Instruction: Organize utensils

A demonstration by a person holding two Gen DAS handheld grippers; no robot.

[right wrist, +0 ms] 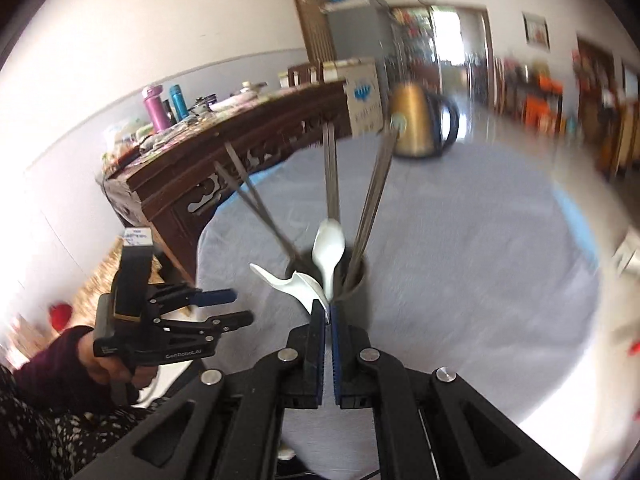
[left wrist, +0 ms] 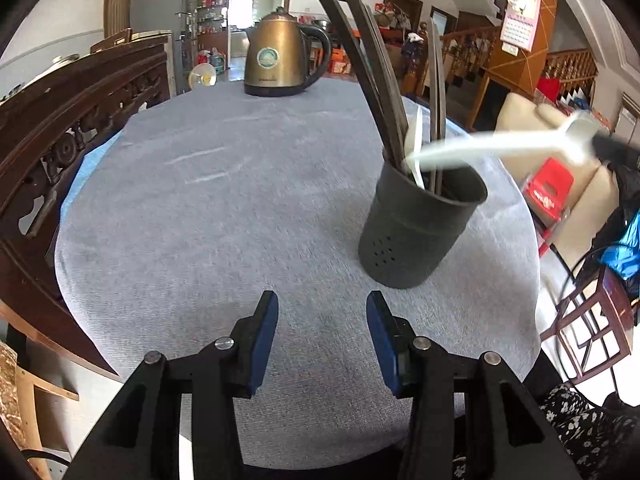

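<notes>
The task looked nearly finished — the dark perforated utensil holder (left wrist: pixel 416 224) on the grey tablecloth (left wrist: pixel 224 208) already held several long chopsticks (left wrist: pixel 372 80) and one white spoon (right wrist: pixel 329 254), and no loose utensils showed anywhere else on the cloth. The right gripper (right wrist: pixel 328 312) was clamped on a second white spoon (left wrist: pixel 496 144), its tip at the holder's rim and not yet dropped in, while the left gripper (left wrist: pixel 322 308) hung wide and empty near the holder. Two spoons in all, one holder, one brass kettle (left wrist: pixel 280 56) at the far edge — the chopsticks were too blurred to count surely.
</notes>
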